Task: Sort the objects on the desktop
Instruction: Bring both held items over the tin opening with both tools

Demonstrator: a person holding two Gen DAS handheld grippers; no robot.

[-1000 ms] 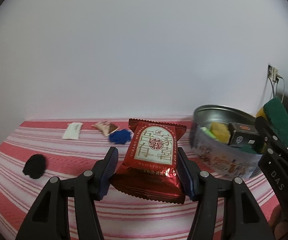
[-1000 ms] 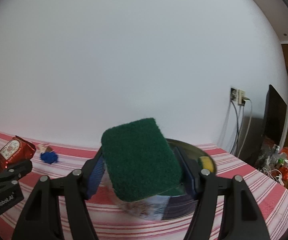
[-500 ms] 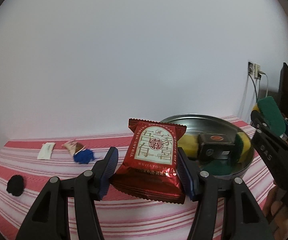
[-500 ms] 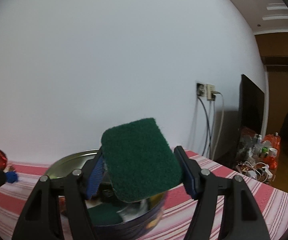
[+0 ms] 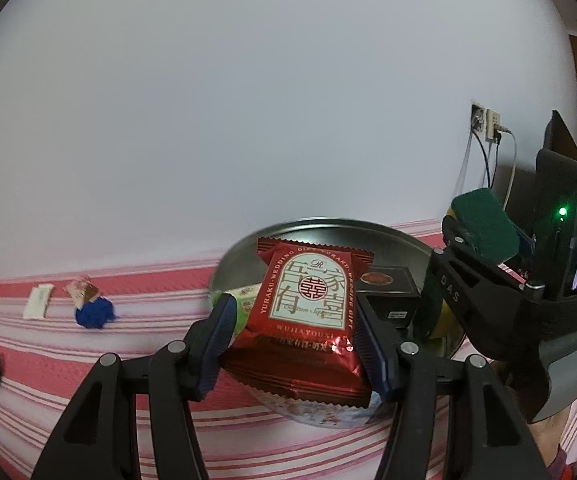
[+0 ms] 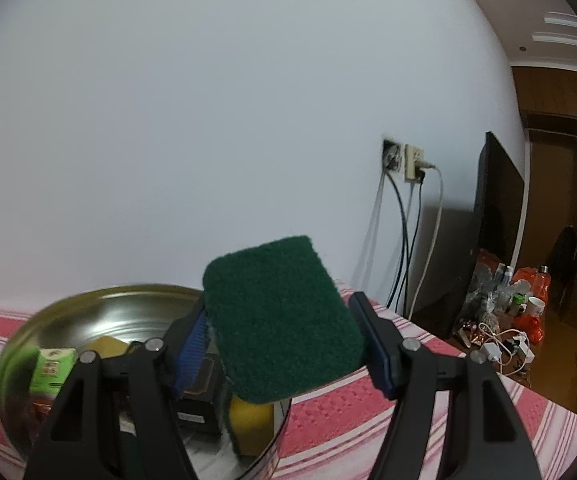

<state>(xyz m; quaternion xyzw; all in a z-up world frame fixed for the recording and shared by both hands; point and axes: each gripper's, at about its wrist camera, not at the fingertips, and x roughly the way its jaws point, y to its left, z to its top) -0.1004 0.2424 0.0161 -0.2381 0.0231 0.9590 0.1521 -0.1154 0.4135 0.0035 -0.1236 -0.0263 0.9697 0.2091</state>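
Left hand-held gripper (image 5: 296, 344) clenched on red snack packet (image 5: 308, 320); right hand-held gripper (image 6: 284, 344) grasping green sponge (image 6: 280, 316), above tin (image 6: 100, 304).

White wall (image 6: 208, 120), wall socket (image 6: 412, 160) with plugged cables (image 6: 404, 240), dark monitor (image 6: 496, 220), wooden door (image 6: 552, 200)

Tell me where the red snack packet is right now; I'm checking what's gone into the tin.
In the left wrist view the red snack packet is clamped in the left gripper, held above the near rim of the round tin, not yet inside.
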